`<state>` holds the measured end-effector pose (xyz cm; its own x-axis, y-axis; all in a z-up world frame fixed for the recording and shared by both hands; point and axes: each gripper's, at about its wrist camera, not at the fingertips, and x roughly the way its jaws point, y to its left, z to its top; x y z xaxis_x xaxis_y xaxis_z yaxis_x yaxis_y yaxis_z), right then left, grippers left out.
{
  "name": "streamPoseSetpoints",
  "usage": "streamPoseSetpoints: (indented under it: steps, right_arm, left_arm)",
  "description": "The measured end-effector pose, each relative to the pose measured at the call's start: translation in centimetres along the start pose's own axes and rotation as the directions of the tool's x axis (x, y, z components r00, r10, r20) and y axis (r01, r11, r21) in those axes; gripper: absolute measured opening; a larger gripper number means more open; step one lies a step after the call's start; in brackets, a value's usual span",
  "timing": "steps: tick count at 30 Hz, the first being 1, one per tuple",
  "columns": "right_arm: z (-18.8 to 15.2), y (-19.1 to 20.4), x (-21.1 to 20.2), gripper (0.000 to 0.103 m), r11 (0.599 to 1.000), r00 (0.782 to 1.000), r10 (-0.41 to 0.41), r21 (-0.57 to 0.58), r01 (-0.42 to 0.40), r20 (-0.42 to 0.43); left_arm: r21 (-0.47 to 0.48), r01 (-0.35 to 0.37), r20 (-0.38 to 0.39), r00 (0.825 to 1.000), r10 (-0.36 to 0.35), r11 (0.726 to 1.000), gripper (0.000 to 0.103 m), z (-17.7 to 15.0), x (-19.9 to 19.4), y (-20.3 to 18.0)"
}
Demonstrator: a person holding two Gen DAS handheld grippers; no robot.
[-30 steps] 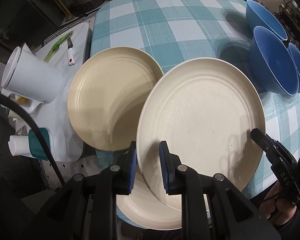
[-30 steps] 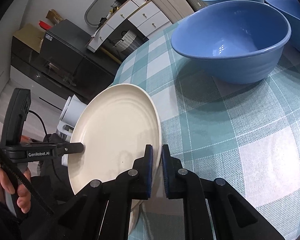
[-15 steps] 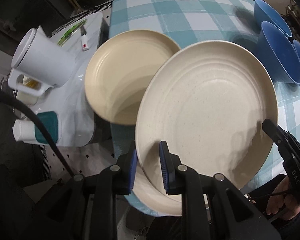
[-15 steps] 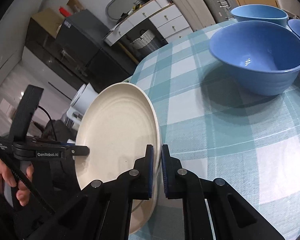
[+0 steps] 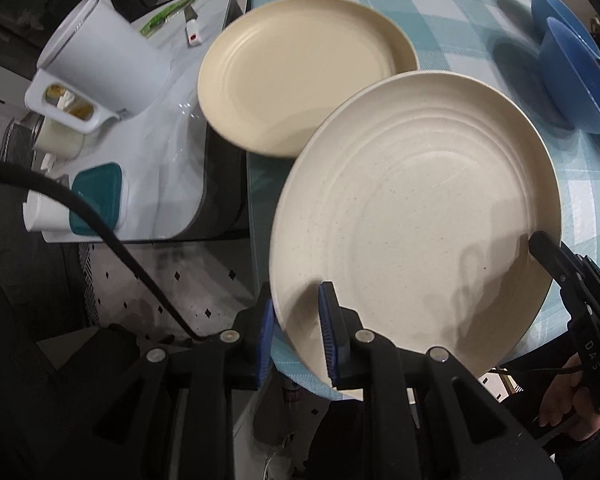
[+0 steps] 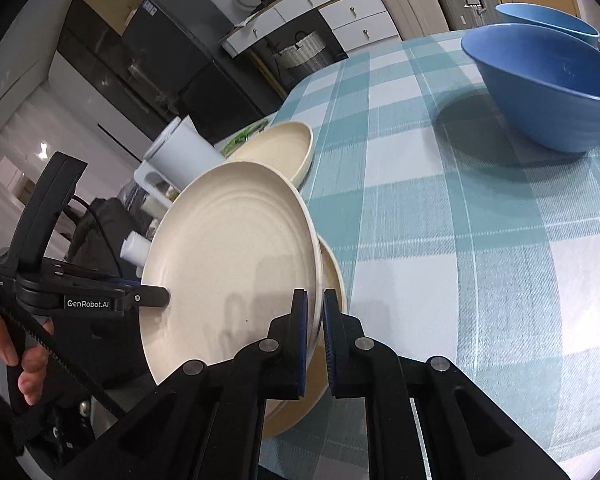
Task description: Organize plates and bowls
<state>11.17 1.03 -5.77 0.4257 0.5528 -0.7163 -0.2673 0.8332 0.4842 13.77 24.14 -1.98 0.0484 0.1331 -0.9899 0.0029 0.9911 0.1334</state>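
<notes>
**A:** What am I holding right now?

**B:** One big plate [image 5: 416, 216], round, off-white, matte and faintly speckled, with shallow concentric ridges. I have it lifted and tilted over the table's near edge. My left gripper [image 5: 296, 344] pinches its rim on one side, my right gripper [image 6: 315, 344] pinches the opposite rim; blue pads press both faces.

**A:** How many plates in all?

**B:** Three that I can count. The held one, a second plate [image 6: 332, 280] lying on the cloth right under it, and a third plate [image 5: 300, 68], creamier yellow, resting farther along the table's edge.

**A:** And bowls?

**B:** Three bowls [image 6: 548, 88], smooth glossy blue, deep and round, grouped at the far side, well apart from the plates.

**A:** The surface?

**B:** A woven teal-and-white checked cloth [image 6: 460, 220]. Beside the table, a white jug [image 5: 100, 68] stands on a glossy white top.
</notes>
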Motion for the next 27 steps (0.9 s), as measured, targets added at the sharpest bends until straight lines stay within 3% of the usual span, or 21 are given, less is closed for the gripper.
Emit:
streamPoseSetpoints:
  steps: [19,27]
  right_arm:
    - [-1.3,2.0,0.0,0.011,0.983,0.994,-0.109,-0.146,0.112,0.026]
    - [-1.4,2.5,0.5,0.013,0.968,0.99,-0.139,-0.213,0.133,-0.014]
  left_arm:
    - [0.041,-0.049,-0.008,0.999,0.049,0.998,0.02,-1.5,2.4,-1.3]
    - [0.037,-0.047,-0.016,0.999,0.048,0.998,0.02,-1.5,2.9,-1.3]
